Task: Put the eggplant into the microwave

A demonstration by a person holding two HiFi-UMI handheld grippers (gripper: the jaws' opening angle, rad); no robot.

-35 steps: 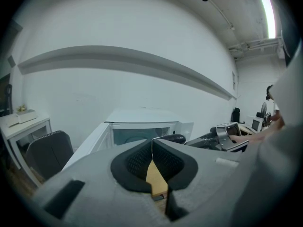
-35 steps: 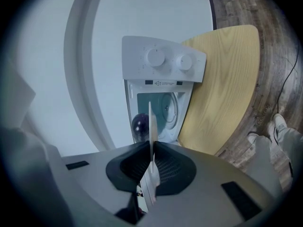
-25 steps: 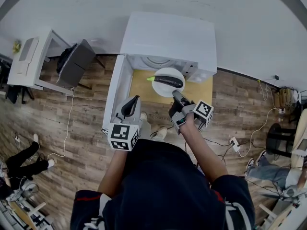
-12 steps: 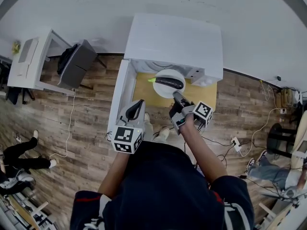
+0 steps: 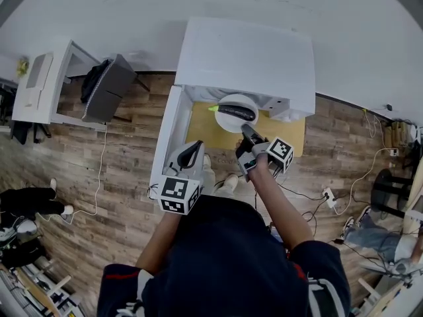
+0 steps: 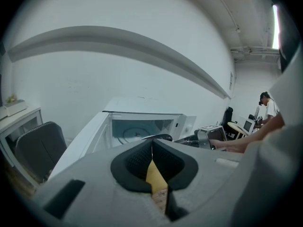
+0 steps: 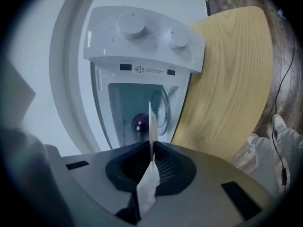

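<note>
Above a wooden floor [image 5: 119, 157], a white microwave [image 5: 244, 55] stands open on a pale tabletop [image 5: 291, 127]. The right gripper [image 5: 246, 129] is clamped on the rim of a white plate [image 5: 234, 125]. The eggplant [image 5: 236, 111] lies on that plate just ahead of its jaws, at the microwave's opening. The left gripper [image 5: 193, 147] has its jaws together on nothing.

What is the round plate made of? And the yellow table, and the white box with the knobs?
The plate looks like white glazed ceramic or hard plastic. Its edge is thin and smooth, but I can't tell which it is. The table looks like pale wood with a matte finish, and faint grain lines show. The microwave seems to be smooth white plastic or painted metal, with molded round knobs.
</note>
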